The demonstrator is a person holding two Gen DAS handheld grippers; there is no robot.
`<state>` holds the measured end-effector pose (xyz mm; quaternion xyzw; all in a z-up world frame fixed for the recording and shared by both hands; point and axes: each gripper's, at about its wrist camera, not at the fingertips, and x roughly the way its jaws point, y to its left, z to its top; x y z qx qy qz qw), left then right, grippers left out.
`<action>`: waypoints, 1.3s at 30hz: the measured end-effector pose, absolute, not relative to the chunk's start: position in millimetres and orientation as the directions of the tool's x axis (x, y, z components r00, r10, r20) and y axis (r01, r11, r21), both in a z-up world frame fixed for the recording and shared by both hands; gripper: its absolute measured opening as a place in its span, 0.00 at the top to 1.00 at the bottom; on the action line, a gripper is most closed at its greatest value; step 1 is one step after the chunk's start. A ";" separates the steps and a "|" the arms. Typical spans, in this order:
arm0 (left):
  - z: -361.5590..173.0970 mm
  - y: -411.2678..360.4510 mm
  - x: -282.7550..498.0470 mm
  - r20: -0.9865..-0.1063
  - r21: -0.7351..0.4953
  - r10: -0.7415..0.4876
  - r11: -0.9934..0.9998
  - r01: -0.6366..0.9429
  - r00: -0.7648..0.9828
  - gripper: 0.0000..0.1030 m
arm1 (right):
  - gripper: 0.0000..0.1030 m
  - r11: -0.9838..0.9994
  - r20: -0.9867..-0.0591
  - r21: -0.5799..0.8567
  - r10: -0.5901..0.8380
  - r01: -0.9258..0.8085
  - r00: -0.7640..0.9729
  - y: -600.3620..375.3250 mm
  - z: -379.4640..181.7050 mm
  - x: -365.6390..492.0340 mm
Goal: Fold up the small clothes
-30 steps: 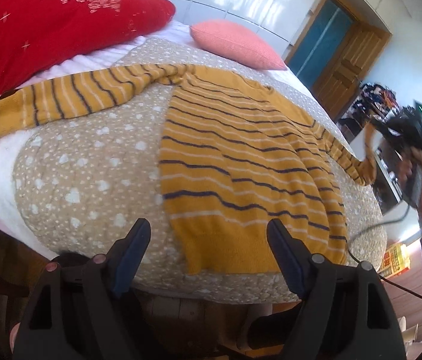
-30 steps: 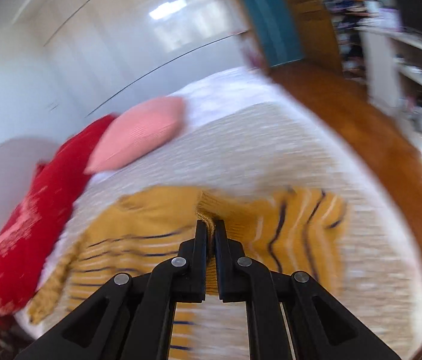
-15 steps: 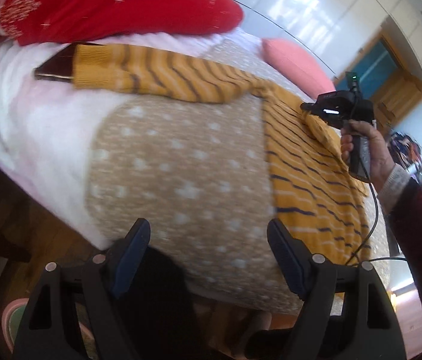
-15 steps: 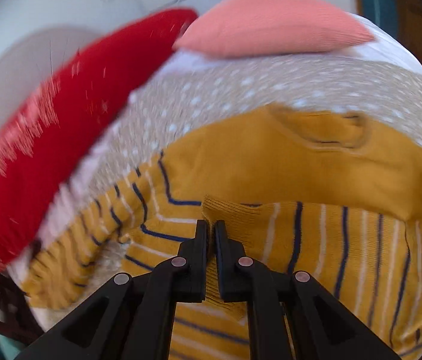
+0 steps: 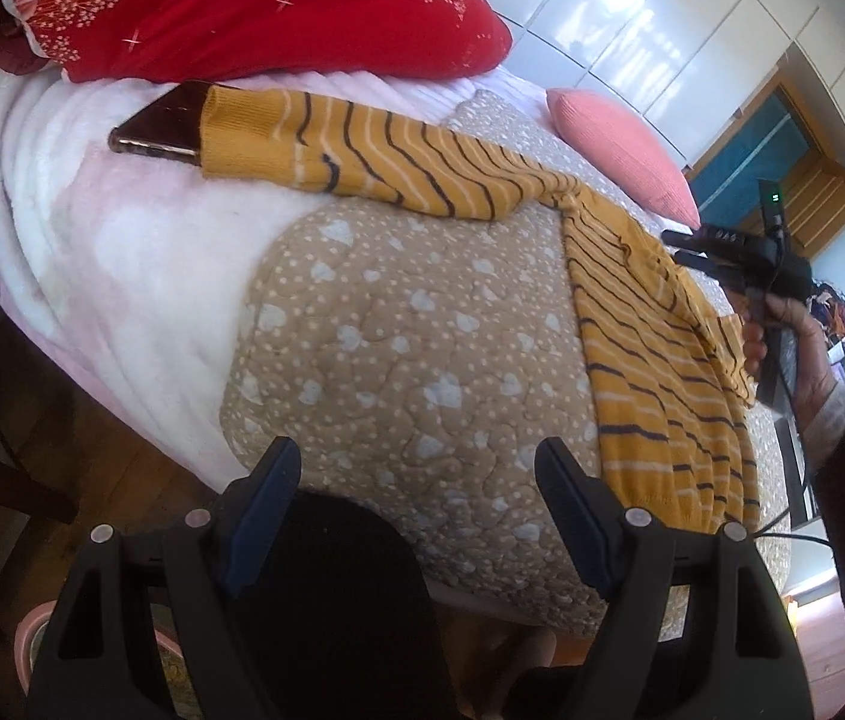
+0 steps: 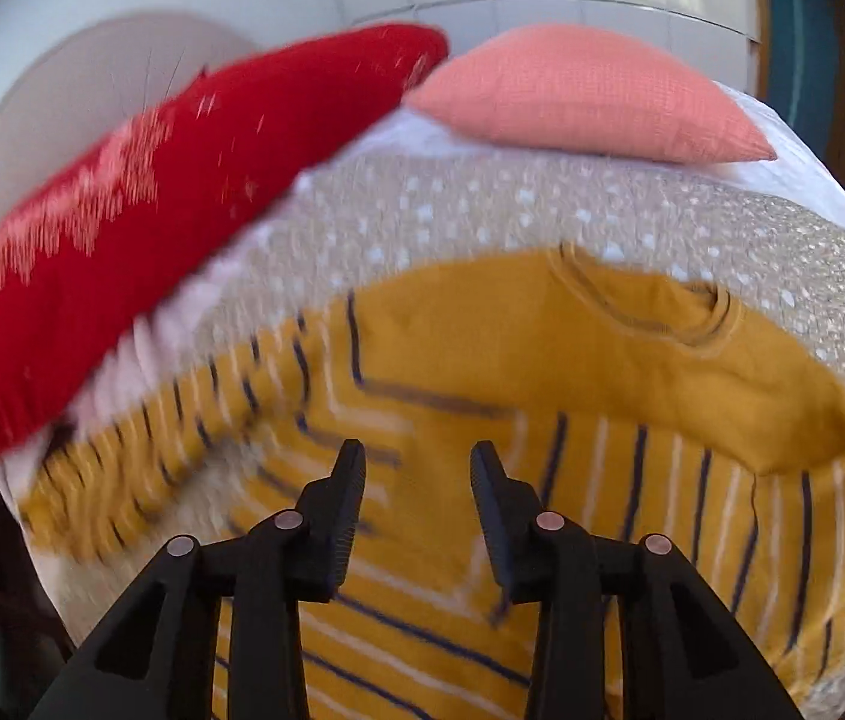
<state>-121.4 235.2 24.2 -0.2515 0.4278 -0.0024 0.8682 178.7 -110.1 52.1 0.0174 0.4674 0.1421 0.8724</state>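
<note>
My left gripper (image 5: 416, 474) hangs tilted downward over the near edge of the bed, jaws wide apart with nothing between them, only the dotted beige quilt (image 5: 398, 330) below. Further along in that view, my right hand (image 5: 794, 336) in a dark red sleeve holds the right gripper (image 6: 416, 468) low over the sweater's body. From its own camera I see its jaws have just been opening; they stand apart above the knit, with no cloth pinched between them. The mustard sweater with navy and white stripes (image 6: 542, 372) lies flat on the quilt, one sleeve (image 5: 362, 144) stretched out toward the red pillow (image 5: 254, 6), its cuff lying over a dark phone (image 5: 161, 129); the other sleeve is folded across the chest. A pink pillow (image 6: 584, 96) sits beyond the neckline.
</note>
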 end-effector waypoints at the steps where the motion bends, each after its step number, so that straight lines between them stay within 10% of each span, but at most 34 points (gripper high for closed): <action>1: 23.8 233.2 -120.8 -0.745 -0.438 -0.222 0.875 -0.209 0.629 0.23 | 0.50 0.960 -0.814 0.147 0.255 -0.239 0.523 -108.3 46.4 176.5; 6: 26.1 227.6 -120.9 -0.748 -0.426 -0.217 0.881 -0.204 0.627 0.23 | 0.49 0.966 -0.824 0.101 0.216 -0.240 0.524 -89.9 21.7 182.6; 9: 26.4 229.9 -122.0 -0.749 -0.423 -0.210 0.882 -0.209 0.629 0.23 | 0.88 0.976 -0.853 -0.001 0.114 -0.219 0.509 -81.8 4.8 191.2; 11: 24.3 233.8 -122.2 -0.751 -0.427 -0.212 0.878 -0.215 0.626 0.23 | 0.94 0.981 -0.836 0.058 0.150 -0.186 0.527 -89.2 8.9 189.1; 22: 19.0 235.8 -116.7 -0.754 -0.438 -0.230 0.874 -0.210 0.616 0.23 | 0.96 0.967 -0.764 0.113 0.231 -0.228 0.602 -44.4 56.1 189.2; 39: 5.1 278.5 -150.2 -0.767 -0.446 -0.158 0.828 -0.341 0.621 0.23 | 0.45 0.828 -0.791 0.283 0.486 -0.484 0.371 60.7 54.9 132.2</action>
